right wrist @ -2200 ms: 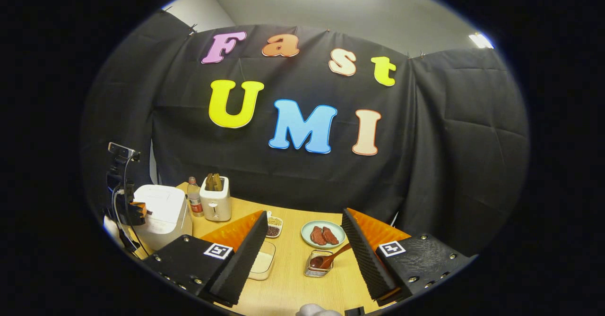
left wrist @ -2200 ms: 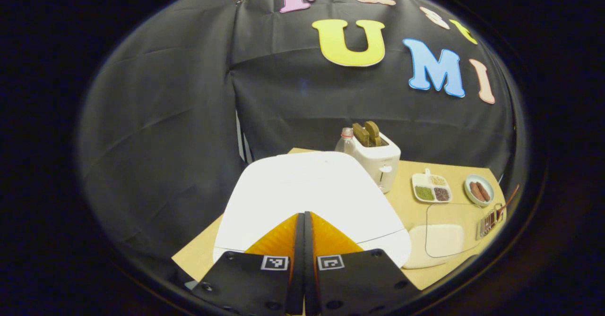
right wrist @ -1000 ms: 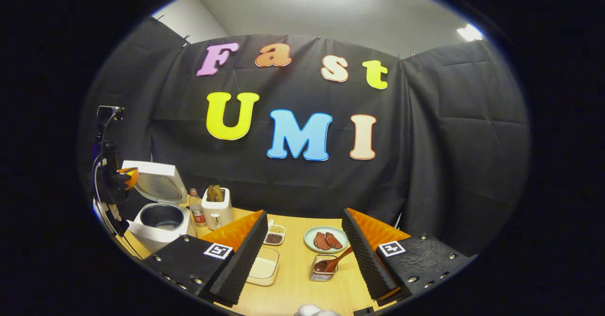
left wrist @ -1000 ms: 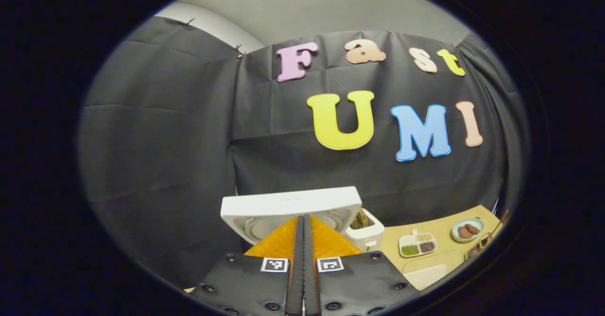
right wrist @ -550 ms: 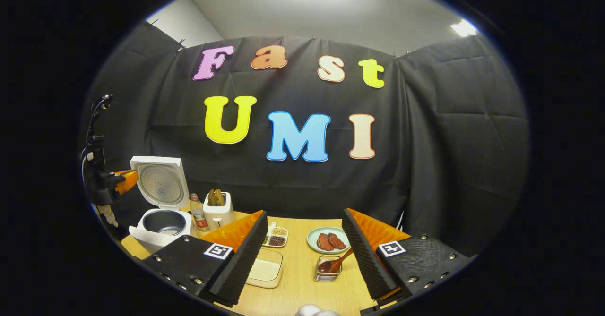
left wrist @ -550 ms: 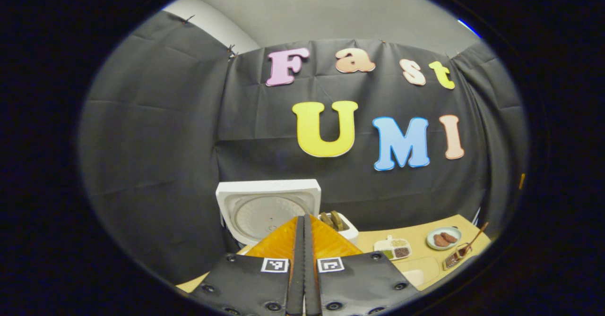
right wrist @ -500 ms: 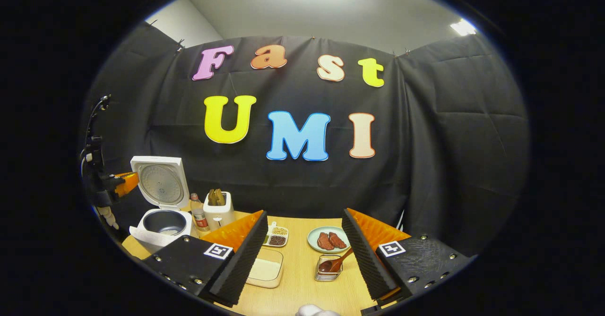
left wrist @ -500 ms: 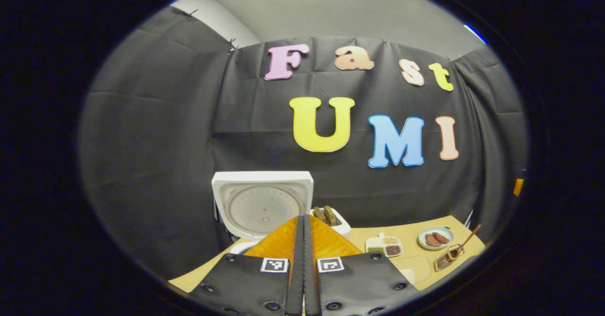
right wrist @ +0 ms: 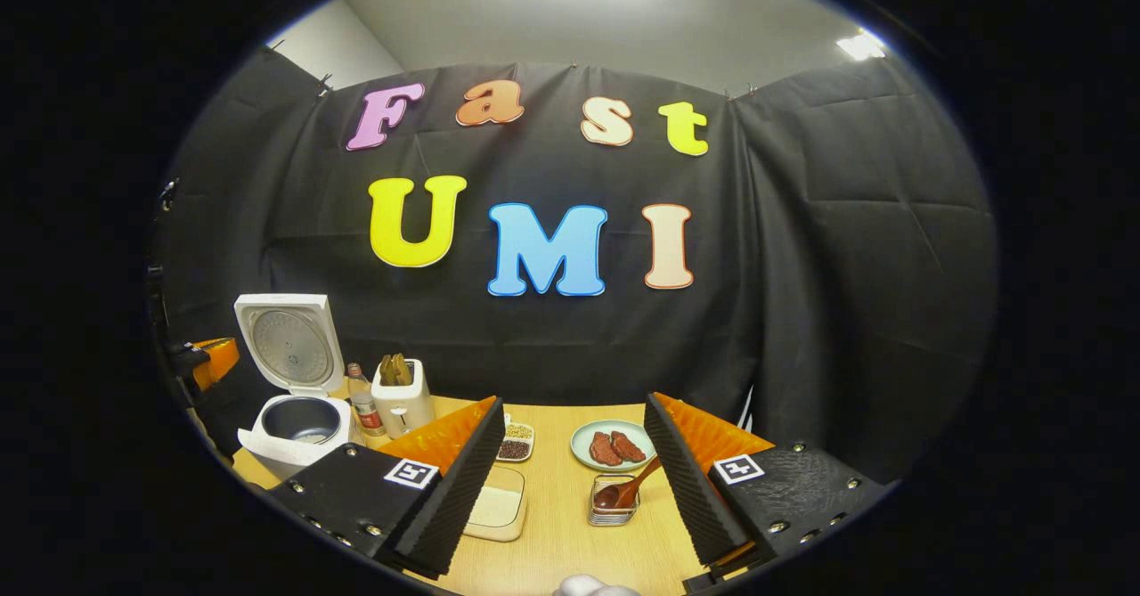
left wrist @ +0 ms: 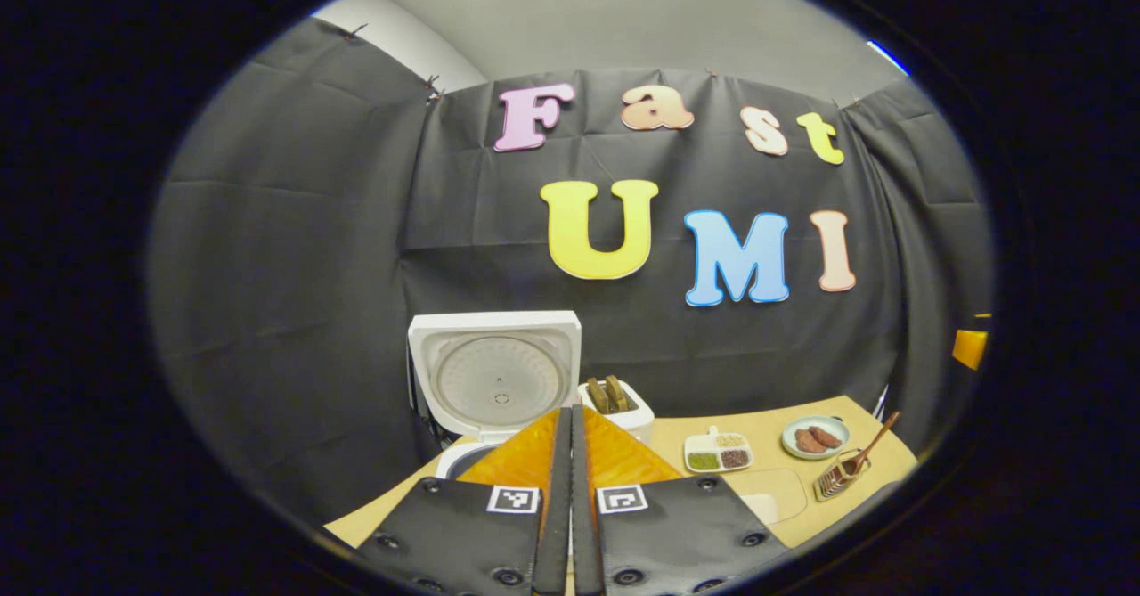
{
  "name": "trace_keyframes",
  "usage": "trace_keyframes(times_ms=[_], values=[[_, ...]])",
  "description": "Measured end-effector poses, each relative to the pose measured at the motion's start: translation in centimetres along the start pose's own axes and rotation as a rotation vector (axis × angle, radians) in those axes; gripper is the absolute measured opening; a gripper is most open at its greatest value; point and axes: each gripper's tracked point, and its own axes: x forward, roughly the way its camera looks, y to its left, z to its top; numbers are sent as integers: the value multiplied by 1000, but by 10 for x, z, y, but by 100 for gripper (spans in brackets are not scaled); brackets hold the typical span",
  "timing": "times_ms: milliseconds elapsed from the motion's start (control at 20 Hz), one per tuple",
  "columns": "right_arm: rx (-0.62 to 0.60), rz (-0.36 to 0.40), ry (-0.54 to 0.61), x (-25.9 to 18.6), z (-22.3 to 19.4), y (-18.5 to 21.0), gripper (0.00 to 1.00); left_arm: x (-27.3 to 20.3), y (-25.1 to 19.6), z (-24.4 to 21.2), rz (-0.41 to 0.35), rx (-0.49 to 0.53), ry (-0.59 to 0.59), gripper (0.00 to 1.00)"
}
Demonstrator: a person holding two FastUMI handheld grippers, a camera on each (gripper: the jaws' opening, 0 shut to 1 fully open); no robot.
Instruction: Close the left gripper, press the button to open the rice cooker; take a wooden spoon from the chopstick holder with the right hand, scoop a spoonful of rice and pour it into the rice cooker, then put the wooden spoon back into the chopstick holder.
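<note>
Right gripper view: the right gripper (right wrist: pixel 570 453) hangs over the near edge of a light wooden table (right wrist: pixel 557 534), its two fingers spread wide with nothing between them. Through the gap stands a small wire chopstick holder (right wrist: pixel 613 500) with a wooden spoon (right wrist: pixel 631 489) leaning in it, handle tilted up and to the right. Just behind the holder sits a pale green plate (right wrist: pixel 608 444) with two dark red pieces on it. To the left of the holder lies a clear container of rice (right wrist: pixel 499 507), partly behind the left-hand finger, and a small divided dish (right wrist: pixel 517 443) of beans sits beyond it.

At the table's far left the white rice cooker (right wrist: pixel 289 427) stands open, its lid (right wrist: pixel 289 342) raised upright and the dark inner pot showing. A bottle (right wrist: pixel 359 395) and a white toaster (right wrist: pixel 401 400) with two slices in it stand just beside the cooker. The other gripper (right wrist: pixel 209 357) shows at the left edge, apart from the raised lid.

From the left gripper view, the left gripper (left wrist: pixel 571 453) has its fingers pressed flat together and grips nothing. Past its tips rises the rice cooker (left wrist: pixel 468 458) with its lid (left wrist: pixel 495 369) up, the toaster (left wrist: pixel 614 400) close at its right. Farther right on the table (left wrist: pixel 775 453) lie the divided dish (left wrist: pixel 717 453), the plate (left wrist: pixel 815 437), the rice container (left wrist: pixel 770 498) and the chopstick holder (left wrist: pixel 835 482) with the wooden spoon (left wrist: pixel 873 446) sticking up from it.
</note>
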Motion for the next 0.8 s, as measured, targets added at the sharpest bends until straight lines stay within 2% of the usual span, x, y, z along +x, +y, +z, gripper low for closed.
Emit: trace_keyframes(times_ms=[150, 200, 500, 800], values=[[7, -6, 4, 1, -5, -1, 96, -2, -9, 0, -35, -28, -11, 17], [7, -7, 5, 2, -6, -2, 96, -2, -10, -3, -40, -26, -9, 39], [44, -27, 32, 3, -36, -14, 96, -10, -30, 2, -97, -13, -71, 95], [144, -92, 109, 6, -104, -39, 96, -13, -61, 8, -166, -5, -102, 94]])
